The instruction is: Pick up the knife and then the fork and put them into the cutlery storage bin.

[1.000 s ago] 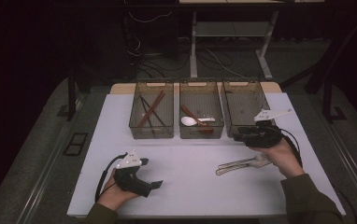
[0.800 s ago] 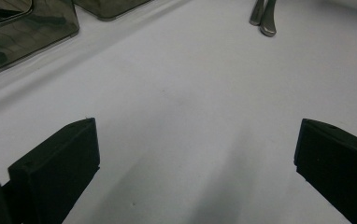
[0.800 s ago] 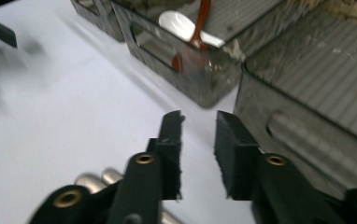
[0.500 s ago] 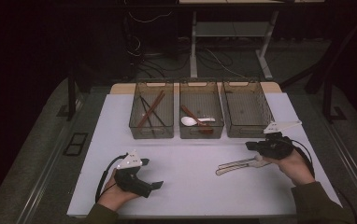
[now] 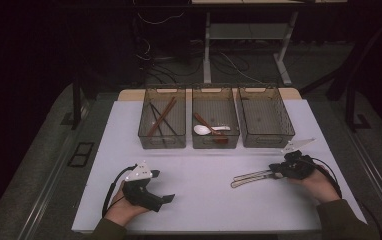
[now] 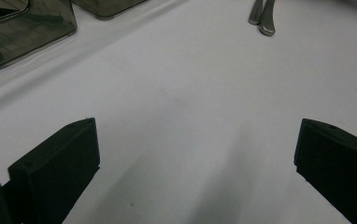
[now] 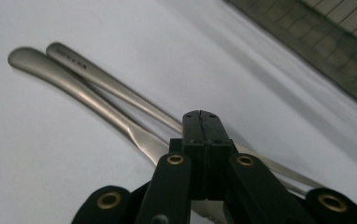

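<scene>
Two metal utensils (image 5: pixel 251 177) lie side by side on the white table (image 5: pixel 199 165), handles pointing left. In the right gripper view their handles (image 7: pixel 97 88) run out from under my right gripper (image 7: pixel 200 121), whose jaws are pressed together just above them with nothing seen between. In the high view the right gripper (image 5: pixel 278 172) sits at the utensils' right end. My left gripper (image 5: pixel 166 200) rests at the front left of the table, open, with bare table between its jaws (image 6: pixel 195 140). The utensil tips (image 6: pixel 262 14) show far ahead of it.
Three dark bins stand in a row at the back. The left bin (image 5: pixel 162 145) holds chopsticks (image 5: pixel 160 117). The middle bin (image 5: pixel 215 145) holds a white spoon (image 5: pixel 202 130) and a brown utensil. The right bin (image 5: pixel 266 144) stands just behind my right hand.
My right gripper has come back from the right bin's front edge toward me and down, to the right end of the metal utensils. The left gripper has stayed put.
</scene>
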Tool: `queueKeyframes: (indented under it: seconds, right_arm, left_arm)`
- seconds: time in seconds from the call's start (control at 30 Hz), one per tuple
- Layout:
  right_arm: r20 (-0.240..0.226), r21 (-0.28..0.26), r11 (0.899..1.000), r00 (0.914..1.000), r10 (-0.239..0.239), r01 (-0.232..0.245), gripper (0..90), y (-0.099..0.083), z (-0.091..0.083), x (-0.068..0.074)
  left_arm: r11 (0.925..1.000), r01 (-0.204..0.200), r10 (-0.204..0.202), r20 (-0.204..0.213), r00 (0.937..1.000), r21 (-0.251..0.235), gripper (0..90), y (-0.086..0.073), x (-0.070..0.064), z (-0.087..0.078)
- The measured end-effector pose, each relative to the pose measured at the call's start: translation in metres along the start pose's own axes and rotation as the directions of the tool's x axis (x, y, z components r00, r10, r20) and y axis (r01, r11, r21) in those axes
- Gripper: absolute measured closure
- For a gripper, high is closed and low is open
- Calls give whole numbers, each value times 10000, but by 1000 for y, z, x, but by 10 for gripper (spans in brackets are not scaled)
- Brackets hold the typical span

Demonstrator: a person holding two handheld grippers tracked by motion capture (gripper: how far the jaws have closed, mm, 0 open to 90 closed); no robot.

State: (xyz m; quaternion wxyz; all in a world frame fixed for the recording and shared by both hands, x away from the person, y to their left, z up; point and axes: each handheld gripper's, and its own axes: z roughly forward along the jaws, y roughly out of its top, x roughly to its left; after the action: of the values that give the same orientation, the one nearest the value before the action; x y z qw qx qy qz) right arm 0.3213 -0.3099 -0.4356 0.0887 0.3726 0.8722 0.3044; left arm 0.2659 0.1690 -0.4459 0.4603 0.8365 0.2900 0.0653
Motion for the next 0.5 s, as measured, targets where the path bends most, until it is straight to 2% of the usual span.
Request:
queueKeyframes:
  seconds: [0.23,0.5]
  right_arm:
    - [256,195,9990,9989,-400,395,895,-1,3,2]
    - [222,567,9967,9980,-592,579,897,0,3,4]
  left_arm:
    - [10000,-3,3,-5,10000,9,0,0,0,0]
    - [10000,-14,14,-8,10000,11,0,0,-1,0]
